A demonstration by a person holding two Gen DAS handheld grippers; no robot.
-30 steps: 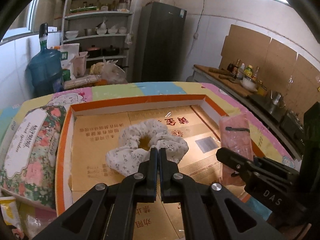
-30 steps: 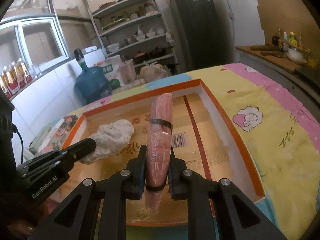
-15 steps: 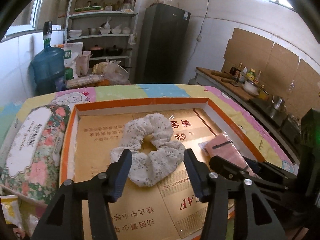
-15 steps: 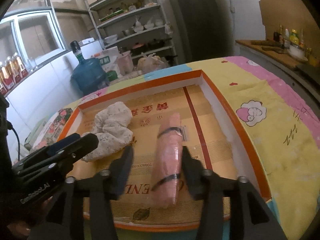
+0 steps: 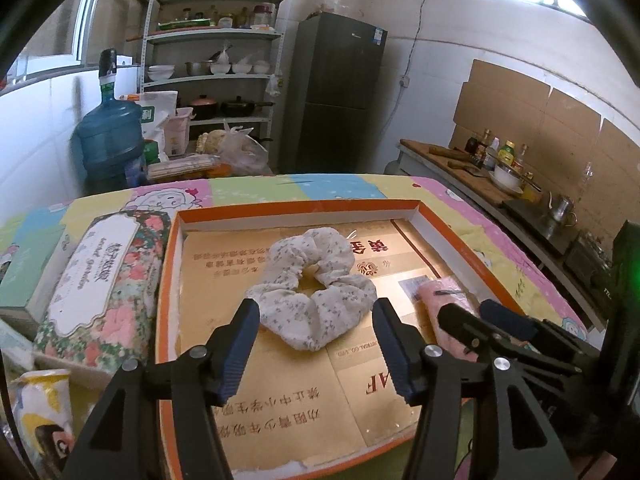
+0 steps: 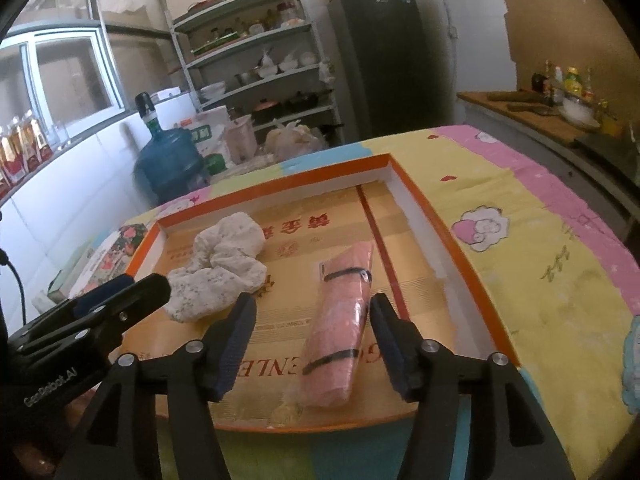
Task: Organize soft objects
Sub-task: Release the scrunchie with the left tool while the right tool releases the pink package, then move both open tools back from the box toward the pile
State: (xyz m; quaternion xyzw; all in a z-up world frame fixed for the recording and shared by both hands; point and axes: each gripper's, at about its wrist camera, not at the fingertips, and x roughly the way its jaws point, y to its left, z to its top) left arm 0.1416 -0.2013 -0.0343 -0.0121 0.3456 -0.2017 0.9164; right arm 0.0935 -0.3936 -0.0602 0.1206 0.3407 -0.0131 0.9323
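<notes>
A white floral scrunchie [image 5: 312,286] lies in the middle of the shallow orange-rimmed cardboard tray [image 5: 168,280]. It also shows in the right wrist view [image 6: 220,272]. A rolled pink cloth [image 6: 340,320] bound with black bands lies in the tray [image 6: 452,256] to the right of it; part shows in the left wrist view [image 5: 444,300]. My left gripper [image 5: 316,344] is open and empty, just in front of the scrunchie. My right gripper [image 6: 312,340] is open, its fingers either side of the pink roll without holding it.
A floral tissue pack [image 5: 100,280] and a green box [image 5: 24,272] lie left of the tray. A yellow packet [image 5: 44,412] is at the near left. The patterned tablecloth [image 6: 540,264] extends right. A water jug [image 5: 110,136], shelves and fridge stand behind.
Both grippers opened. The left let go of the scrunchie and the right let go of the pink roll, which now lies in the tray. Both pulled back slightly.
</notes>
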